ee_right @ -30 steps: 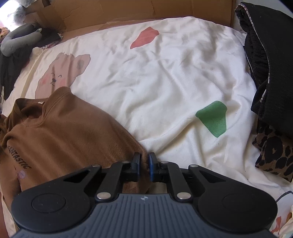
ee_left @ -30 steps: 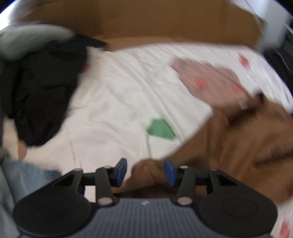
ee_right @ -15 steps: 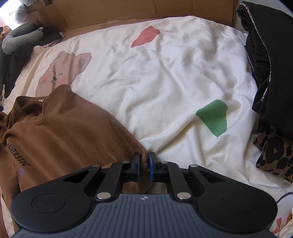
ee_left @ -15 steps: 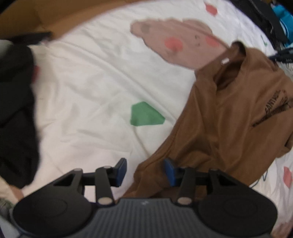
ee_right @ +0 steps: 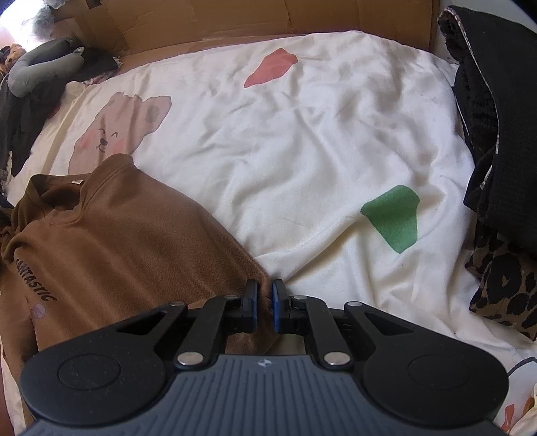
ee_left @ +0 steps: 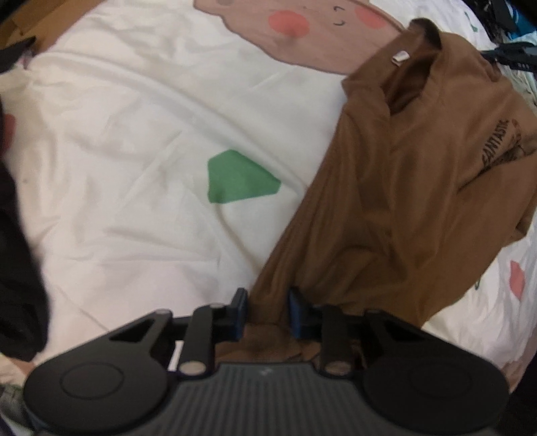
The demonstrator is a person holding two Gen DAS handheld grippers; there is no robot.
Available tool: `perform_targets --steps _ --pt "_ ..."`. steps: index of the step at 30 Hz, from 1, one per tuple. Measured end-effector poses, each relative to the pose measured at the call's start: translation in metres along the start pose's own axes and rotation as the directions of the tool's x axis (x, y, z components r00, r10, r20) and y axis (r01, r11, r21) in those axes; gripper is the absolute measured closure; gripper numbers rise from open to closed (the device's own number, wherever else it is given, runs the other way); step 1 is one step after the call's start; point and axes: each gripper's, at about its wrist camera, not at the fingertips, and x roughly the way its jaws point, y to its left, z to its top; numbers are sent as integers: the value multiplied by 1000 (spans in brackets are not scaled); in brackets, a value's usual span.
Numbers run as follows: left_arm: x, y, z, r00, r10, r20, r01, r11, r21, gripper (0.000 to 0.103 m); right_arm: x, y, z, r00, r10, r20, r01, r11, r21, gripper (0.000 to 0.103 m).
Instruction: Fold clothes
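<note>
A brown sweatshirt (ee_right: 110,241) with dark lettering lies on the white bedcover (ee_right: 302,144), collar toward the bear print. My right gripper (ee_right: 264,298) is shut on a thin fold of its edge at the side nearest the green patch. In the left wrist view the same brown sweatshirt (ee_left: 402,187) stretches away up and to the right. My left gripper (ee_left: 267,308) points down onto its near end, its jaws closing, and a bunched fold of brown cloth fills the gap from pad to pad.
A black garment (ee_right: 496,117) on a leopard-print one (ee_right: 503,285) lies piled at the right. Brown cardboard (ee_right: 268,16) stands along the far edge. A grey plush (ee_right: 43,67) and dark clothes sit far left. Another dark pile (ee_left: 16,268) borders the left wrist view.
My left gripper swung over and down onto the sweatshirt's end, and its jaws narrowed around the cloth. The right gripper kept still, holding its fold.
</note>
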Motion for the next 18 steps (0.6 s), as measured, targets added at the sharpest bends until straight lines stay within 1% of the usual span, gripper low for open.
perform_targets --steps 4,6,7,8,11,14,16,18 --pt "-10 -13 -6 997 71 3 -71 997 34 76 -4 0 1 1000 -16 19 16 1000 -3 98" --pt "-15 -21 -8 994 106 2 -106 993 59 81 -7 -1 1 999 -22 38 21 1000 8 98" --pt "-17 -24 -8 993 121 0 -121 990 75 82 -8 -2 1 999 -19 43 18 1000 22 98" --pt "-20 -27 -7 991 137 1 -137 987 87 85 -8 -3 1 999 -16 47 14 999 35 98" --pt "-27 -35 -2 985 174 -6 -172 977 122 87 -7 -2 -3 998 -14 54 12 999 40 98" --pt "-36 -42 11 976 216 -7 -212 965 155 88 -9 0 -6 997 -21 70 19 999 26 99" --pt "-43 -41 21 972 233 14 -233 964 126 89 -13 2 -8 996 -35 88 34 999 8 99" --pt "-51 -31 25 970 239 36 -241 969 56 93 -16 4 -8 994 -51 102 52 999 -10 99"
